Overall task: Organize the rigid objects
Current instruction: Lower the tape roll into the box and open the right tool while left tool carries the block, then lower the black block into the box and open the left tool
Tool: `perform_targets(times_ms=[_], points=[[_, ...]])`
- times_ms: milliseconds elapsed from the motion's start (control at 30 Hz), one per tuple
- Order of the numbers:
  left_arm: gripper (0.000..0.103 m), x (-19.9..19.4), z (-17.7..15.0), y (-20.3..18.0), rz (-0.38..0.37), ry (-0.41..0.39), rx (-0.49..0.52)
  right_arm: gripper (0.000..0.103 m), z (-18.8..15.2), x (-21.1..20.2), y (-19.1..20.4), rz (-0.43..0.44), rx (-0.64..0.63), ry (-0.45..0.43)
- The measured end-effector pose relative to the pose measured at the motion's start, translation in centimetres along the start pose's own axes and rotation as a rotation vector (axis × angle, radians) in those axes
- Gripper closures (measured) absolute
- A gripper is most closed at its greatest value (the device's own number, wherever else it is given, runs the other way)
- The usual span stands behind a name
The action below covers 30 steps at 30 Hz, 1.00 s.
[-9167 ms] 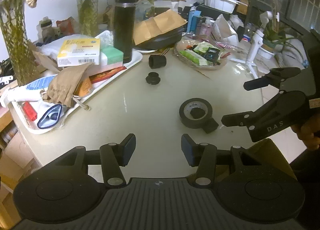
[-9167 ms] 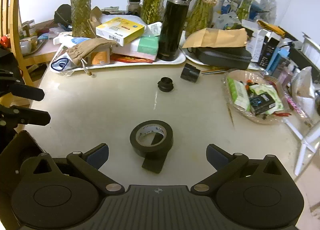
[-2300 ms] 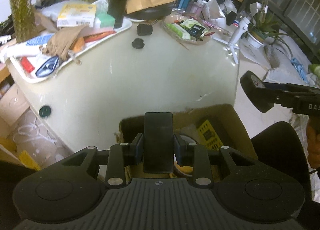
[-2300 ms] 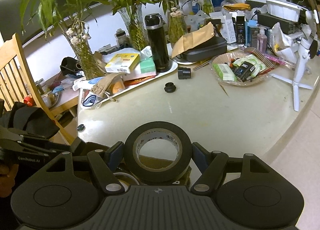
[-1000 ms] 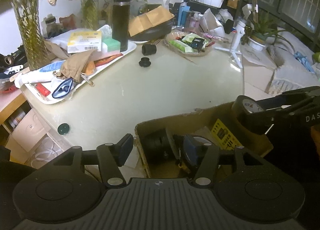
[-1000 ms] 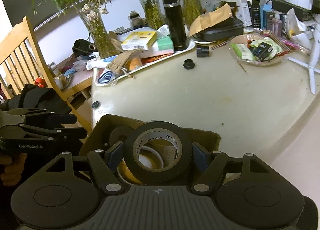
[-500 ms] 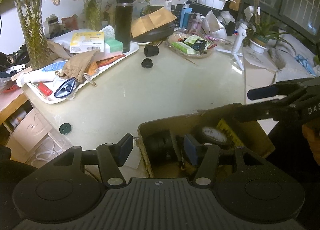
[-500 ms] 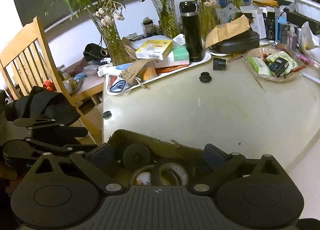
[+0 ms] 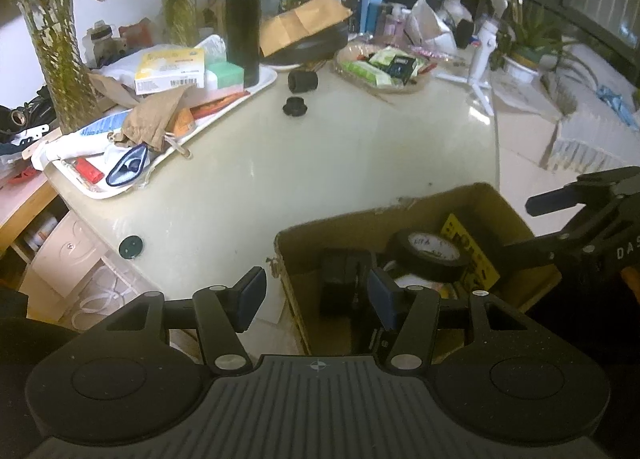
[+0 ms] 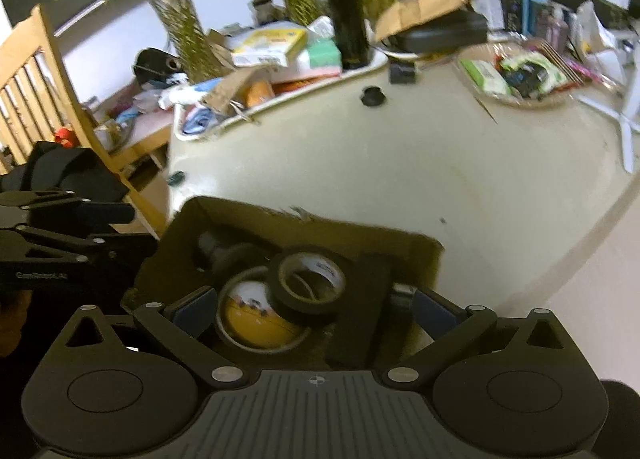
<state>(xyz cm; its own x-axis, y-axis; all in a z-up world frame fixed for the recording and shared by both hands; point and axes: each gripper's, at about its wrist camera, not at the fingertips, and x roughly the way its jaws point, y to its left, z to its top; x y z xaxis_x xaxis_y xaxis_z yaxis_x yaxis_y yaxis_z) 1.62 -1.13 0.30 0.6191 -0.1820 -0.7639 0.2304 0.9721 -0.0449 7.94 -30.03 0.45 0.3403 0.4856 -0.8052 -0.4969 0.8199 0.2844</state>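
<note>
Right tongs [image 10: 314, 309] wide apart and empty. Their jaws have just been opening, and the tape [image 10: 310, 285] now lies free in the box [image 10: 320, 225], tilted against a yellow roll [image 10: 250, 317], just ahead of the blue pads with nothing pressing on it. The box sits off the tabletop's [image 9: 320, 163] near edge, below it, and both tools hang over it, pitched steeply down.

Left tongs [image 9: 316, 293] are part open too, nothing between them. One pad hangs outside the box's left wall, the other inside, beside a black block [image 9: 344, 279] standing in the box. From this side the tape [image 9: 430, 255] shows toward the box's right half, under the right tongs [image 9: 556, 223].

So what's left? Two small black pieces out on the tabletop, well away toward its far edge: a knob [image 9: 295, 106] and, just behind it, a short cylinder [image 9: 303, 80] lying on its side, its axis running roughly along that far edge, next to the tray's [image 9: 256, 89] corner. In the right view the knob [image 10: 372, 96] and cylinder [image 10: 403, 73] sit straight up the frame, so by my reading the right hand has the cleaner line. Either hand must lift clear of the box first, then reach across the open tabletop.
</note>
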Motion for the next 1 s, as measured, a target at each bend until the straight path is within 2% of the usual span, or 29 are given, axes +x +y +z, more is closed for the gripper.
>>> perform_targets(times_ms=[167, 200, 233, 300, 633, 1000], points=[[0.047, 0.8, 0.0, -0.2, 0.011, 0.047, 0.017, 0.0, -0.5, 0.4, -0.6, -0.039, 0.018, 0.032], [0.045, 0.9, 0.0, -0.2, 0.012, 0.057, 0.02, 0.0, -0.5, 0.5, -0.6, -0.045, 0.016, 0.036], [0.037, 1.0, 0.0, -0.3, 0.014, 0.064, 0.022, 0.0, -0.5, 0.6, -0.6, -0.049, 0.014, 0.041], [0.033, 1.0, -0.1, -0.3, 0.022, 0.067, 0.026, 0.0, -0.5, 0.8, -0.5, -0.055, 0.009, 0.05], [0.033, 1.2, 0.2, -0.2, 0.005, 0.079, 0.016, 0.0, -0.3, 1.0, -0.7, -0.072, 0.027, 0.049], [0.033, 1.2, 1.3, -0.1, 0.014, 0.043, 0.028, 0.0, 0.5, 0.9, -1.2, -0.107, 0.045, 0.021]])
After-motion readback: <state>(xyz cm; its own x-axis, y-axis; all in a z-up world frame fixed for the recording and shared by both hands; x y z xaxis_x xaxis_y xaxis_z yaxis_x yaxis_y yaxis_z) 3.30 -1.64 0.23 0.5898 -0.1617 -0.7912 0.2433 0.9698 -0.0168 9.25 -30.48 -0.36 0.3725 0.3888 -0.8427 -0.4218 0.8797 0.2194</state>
